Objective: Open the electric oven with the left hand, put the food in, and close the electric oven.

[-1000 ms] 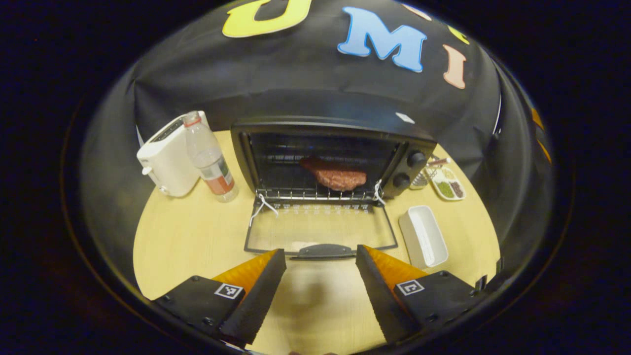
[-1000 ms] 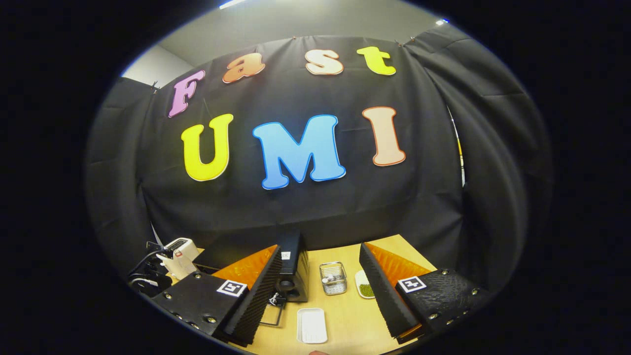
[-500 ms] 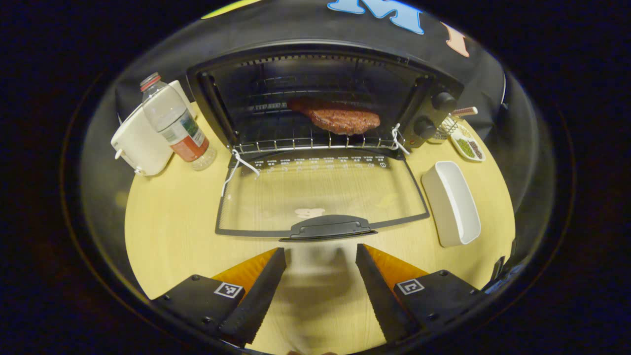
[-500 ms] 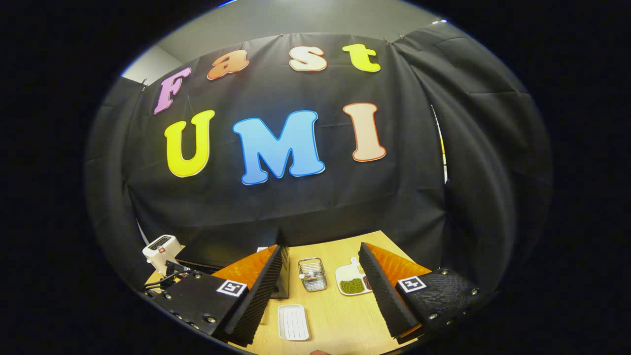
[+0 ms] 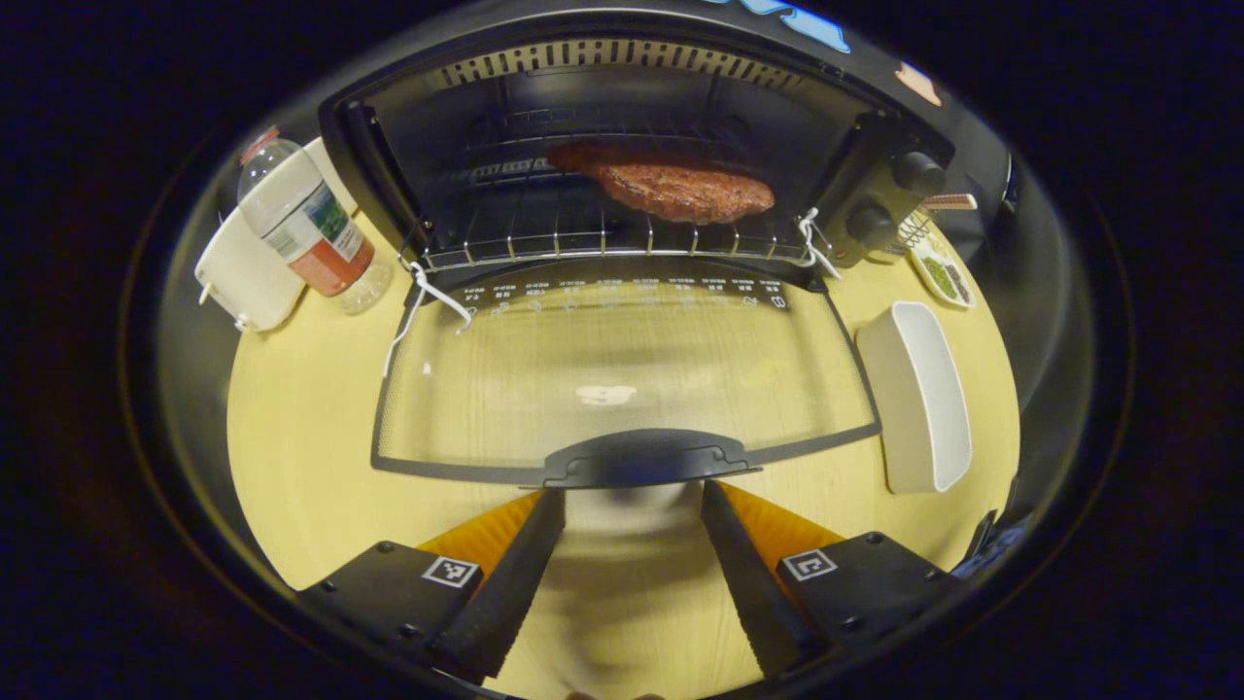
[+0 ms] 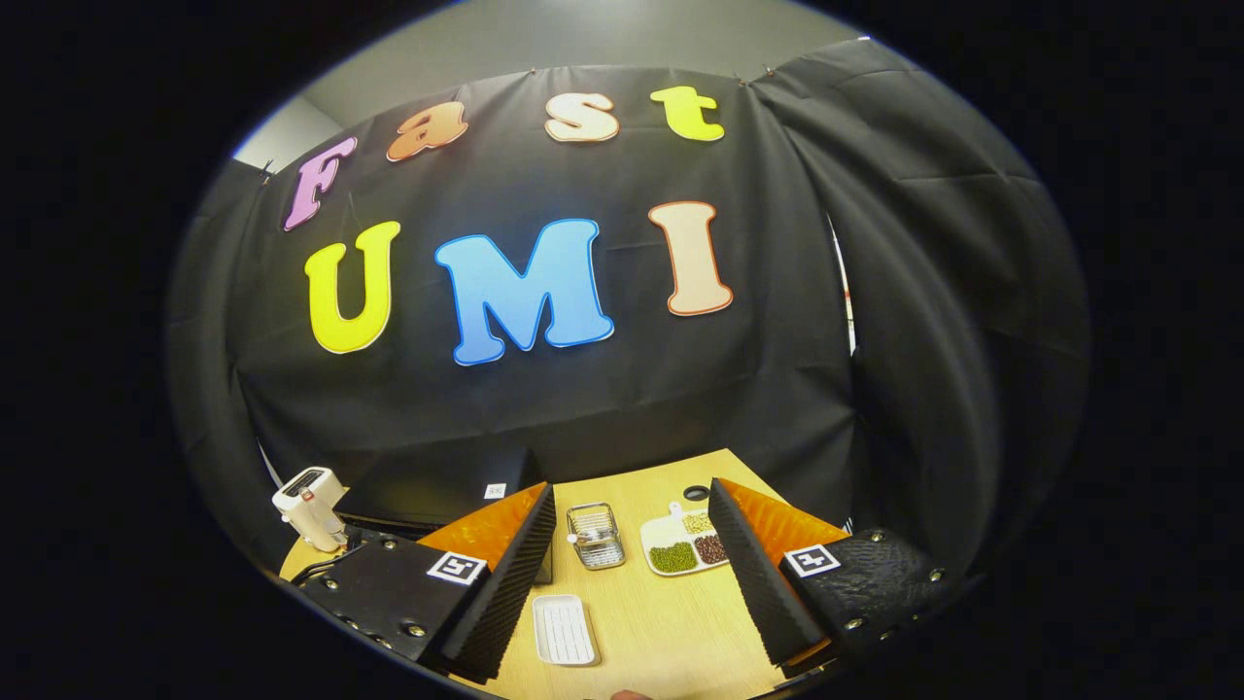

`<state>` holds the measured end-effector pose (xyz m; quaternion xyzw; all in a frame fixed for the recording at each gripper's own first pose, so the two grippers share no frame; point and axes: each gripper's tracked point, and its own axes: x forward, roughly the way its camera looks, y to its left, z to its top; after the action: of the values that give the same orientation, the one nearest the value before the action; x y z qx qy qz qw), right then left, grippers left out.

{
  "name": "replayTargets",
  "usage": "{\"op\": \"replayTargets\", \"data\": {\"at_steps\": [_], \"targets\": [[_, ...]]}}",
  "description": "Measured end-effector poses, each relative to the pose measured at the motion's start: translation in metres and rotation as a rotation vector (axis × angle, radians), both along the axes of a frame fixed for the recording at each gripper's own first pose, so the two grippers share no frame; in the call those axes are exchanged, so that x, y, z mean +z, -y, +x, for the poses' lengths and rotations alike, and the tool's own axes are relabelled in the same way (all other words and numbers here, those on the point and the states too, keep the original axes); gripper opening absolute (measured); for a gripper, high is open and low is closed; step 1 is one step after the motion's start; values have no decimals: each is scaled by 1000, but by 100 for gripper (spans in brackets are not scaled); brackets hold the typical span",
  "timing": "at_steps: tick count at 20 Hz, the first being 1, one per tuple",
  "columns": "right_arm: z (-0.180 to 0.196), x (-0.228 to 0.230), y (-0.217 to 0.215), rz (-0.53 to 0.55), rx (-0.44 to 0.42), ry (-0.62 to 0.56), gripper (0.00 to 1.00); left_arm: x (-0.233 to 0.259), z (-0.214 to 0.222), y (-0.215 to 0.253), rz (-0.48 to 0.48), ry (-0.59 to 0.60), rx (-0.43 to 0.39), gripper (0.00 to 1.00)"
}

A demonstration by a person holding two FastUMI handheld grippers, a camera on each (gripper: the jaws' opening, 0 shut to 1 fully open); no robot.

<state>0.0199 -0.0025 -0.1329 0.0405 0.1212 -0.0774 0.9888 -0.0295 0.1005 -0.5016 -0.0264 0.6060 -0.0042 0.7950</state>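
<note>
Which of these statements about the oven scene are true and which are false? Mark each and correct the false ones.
1. The oven door lies fully open. True.
2. The meat sits on the oven rack. True.
3. The left claw is shut on the door handle. False: it is open, just short of the handle.
4. The white tray holds the meat. False: it is empty.
5. The right claw grips the bottle. False: it is open, holding nothing.

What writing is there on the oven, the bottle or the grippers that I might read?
Nothing here reads clearly.
Oven door: a row of small print along its hinge edge, too small to read.
Bottle: its label is blurred, unreadable.
Left gripper and right gripper: square black-and-white patterns, no words.
</note>
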Motion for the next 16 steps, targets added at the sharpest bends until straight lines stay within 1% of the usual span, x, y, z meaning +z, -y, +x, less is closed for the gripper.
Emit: {"op": "replayTargets", "data": {"at_steps": [1,3,4,5,7,9,10,11,12,13,16], "targets": [[-1,1,1,-3,-3,4,96,-1,-1,0,0,-13,9,97],[-5,4,0,-11,0,10,96,-2,0,0,9,-11,-3,98],[-4,5,-1,-14,3,11,96,-1,2,0,12,-4,-10,100],[-4,5,-2,-15,7,10,96,-2,1,0,10,-9,-5,98],[-4,6,-5,-14,17,9,96,1,1,0,2,-12,12,97],[-2,7,-6,-18,24,14,96,7,1,0,10,4,3,98],[-3,7,-7,-18,27,15,96,11,1,0,12,16,0,100],[-2,6,-9,-16,31,13,96,16,0,1,9,33,6,97],[-2,5,-9,-12,34,12,96,20,0,3,-3,49,12,97],[-2,5,-10,-7,35,12,96,26,0,5,-12,70,18,92],[-1,3,-14,10,44,10,96,40,5,5,-15,124,16,92]]}}
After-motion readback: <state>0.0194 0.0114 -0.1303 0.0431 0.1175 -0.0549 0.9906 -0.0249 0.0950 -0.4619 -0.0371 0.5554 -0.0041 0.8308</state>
